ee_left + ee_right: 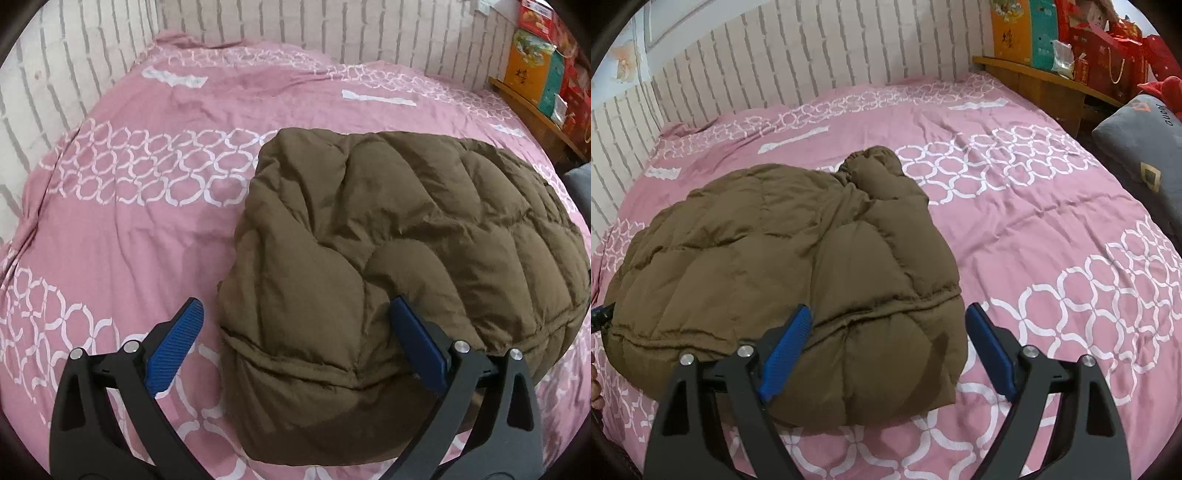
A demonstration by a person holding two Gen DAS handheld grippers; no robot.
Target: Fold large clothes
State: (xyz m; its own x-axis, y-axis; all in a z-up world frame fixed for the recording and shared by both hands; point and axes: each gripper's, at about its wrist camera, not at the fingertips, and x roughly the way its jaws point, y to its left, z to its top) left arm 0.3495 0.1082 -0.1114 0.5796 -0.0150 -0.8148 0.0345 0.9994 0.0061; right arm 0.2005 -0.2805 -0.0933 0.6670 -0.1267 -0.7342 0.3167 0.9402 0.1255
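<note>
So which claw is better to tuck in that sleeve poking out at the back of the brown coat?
Probably the right claw. The sleeve sticks out on its side of the brown coat, and its jaws are open. The left claw sits at the coat's other corner.

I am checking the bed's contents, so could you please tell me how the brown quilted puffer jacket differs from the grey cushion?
The brown quilted puffer jacket lies folded in a bundle mid-bed on the pink patterned bedspread; the grey cushion sits at the bed's far right edge. The jacket is plain brown with stitched puffy panels; the cushion is smooth grey with printed motifs and lettering. The jacket looks far bulkier in view. Both are soft and padded.
</note>
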